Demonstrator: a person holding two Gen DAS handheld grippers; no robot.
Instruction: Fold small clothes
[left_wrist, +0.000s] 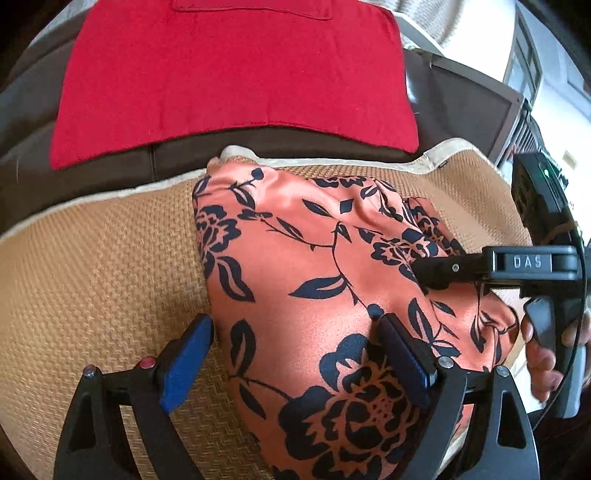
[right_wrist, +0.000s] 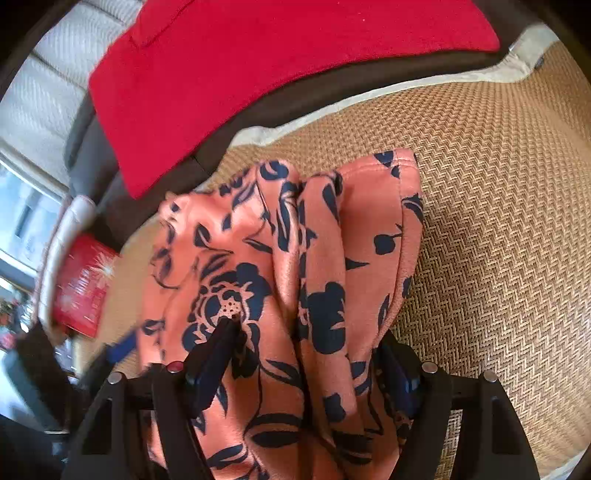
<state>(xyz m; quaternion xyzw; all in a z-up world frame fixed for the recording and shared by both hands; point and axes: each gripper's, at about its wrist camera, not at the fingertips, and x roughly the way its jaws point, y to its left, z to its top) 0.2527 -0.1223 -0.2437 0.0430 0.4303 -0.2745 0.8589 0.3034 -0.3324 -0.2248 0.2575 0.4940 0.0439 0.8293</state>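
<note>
An orange satin garment with dark blue flowers (left_wrist: 317, 280) lies bunched on a woven tan mat (left_wrist: 92, 266). My left gripper (left_wrist: 295, 350) is open, its blue pads wide apart, the right pad resting on the cloth and the left pad over the mat. The right gripper shows from the side at the garment's right edge in the left wrist view (left_wrist: 436, 269). In the right wrist view the garment (right_wrist: 295, 258) is folded in ridges between the jaws of my right gripper (right_wrist: 306, 354), which stand wide with cloth draped over them.
A red cloth (left_wrist: 236, 70) lies flat on the dark brown sofa (left_wrist: 110, 166) beyond the mat (right_wrist: 498, 203). A red box (right_wrist: 83, 288) sits at the left. A hand (left_wrist: 539, 354) holds the right gripper's handle.
</note>
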